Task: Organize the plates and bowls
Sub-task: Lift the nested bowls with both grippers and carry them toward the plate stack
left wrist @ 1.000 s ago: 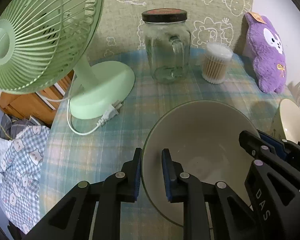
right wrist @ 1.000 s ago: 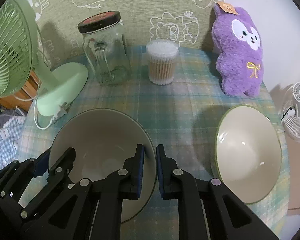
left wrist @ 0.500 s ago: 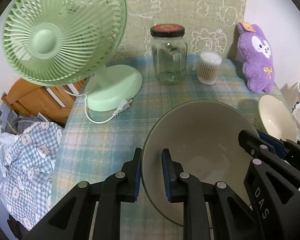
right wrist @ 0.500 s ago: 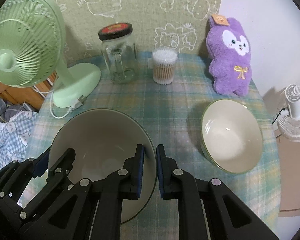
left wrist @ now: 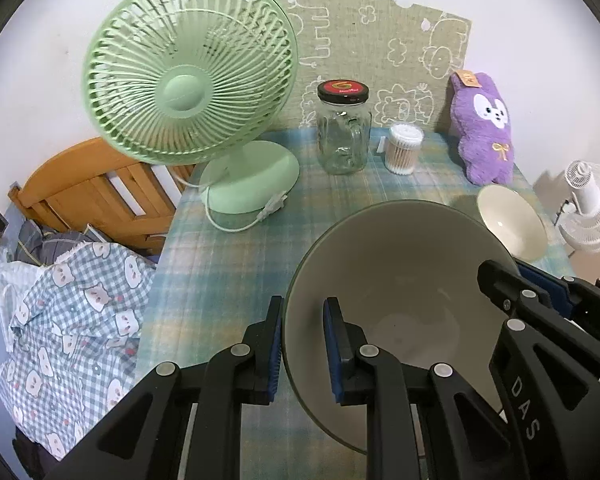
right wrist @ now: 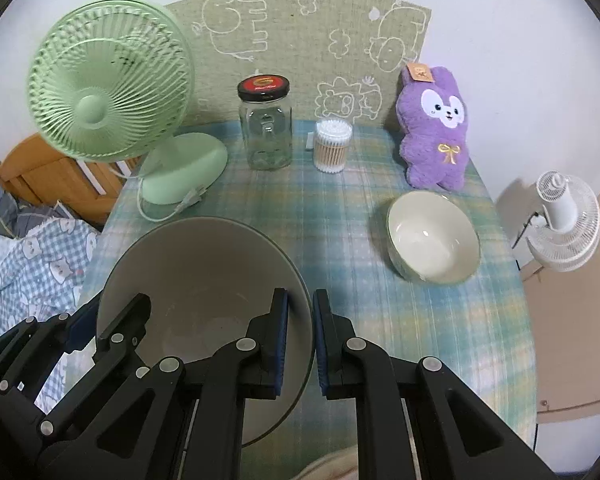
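Left wrist view: the left gripper point(left wrist: 302, 344) pinches the near rim of a large cream bowl point(left wrist: 400, 280); the right gripper point(right wrist: 300, 344) clamps its opposite rim. The bowl seems lifted above the plaid table point(right wrist: 352, 240), though its base is hidden. To nest it well, keep it level, centre it over the smaller bowl point(right wrist: 434, 238), then lower evenly.

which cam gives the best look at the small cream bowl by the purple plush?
Right wrist: the small cream bowl sits whole and unobstructed, inside visible. In the left wrist view, it is pushed to the right edge, partly hidden behind the held big bowl.
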Available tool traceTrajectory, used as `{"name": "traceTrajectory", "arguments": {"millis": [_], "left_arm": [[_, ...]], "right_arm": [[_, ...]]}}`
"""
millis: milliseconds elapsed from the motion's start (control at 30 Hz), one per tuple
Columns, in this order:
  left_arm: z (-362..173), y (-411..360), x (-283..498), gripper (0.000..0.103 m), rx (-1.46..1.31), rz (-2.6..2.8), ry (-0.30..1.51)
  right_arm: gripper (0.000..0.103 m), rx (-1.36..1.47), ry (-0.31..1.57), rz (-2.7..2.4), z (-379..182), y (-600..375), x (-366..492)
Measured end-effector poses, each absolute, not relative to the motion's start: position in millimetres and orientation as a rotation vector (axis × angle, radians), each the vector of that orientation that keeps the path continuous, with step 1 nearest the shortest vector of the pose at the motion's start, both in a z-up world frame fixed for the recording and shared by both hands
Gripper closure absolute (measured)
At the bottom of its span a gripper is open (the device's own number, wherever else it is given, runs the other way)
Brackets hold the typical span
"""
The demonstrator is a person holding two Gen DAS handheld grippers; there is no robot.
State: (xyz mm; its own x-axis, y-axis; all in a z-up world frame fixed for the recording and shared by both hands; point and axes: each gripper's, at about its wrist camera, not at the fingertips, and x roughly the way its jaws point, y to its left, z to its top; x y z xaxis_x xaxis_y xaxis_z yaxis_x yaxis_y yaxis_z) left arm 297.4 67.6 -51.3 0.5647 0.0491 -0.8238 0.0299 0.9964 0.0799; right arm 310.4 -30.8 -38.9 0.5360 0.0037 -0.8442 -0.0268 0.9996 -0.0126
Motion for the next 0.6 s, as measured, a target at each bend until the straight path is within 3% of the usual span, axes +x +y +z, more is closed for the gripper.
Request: {"name": "traceTrajectory", "arguments": {"millis": [600], "left_arm": [[-69.6,103.3,204.3,0.086,0.094,-0.084,1.03]], "right_arm": [[0.087,-0.037,1.034,-0.07,-46.6,9.9,204.1]]}}
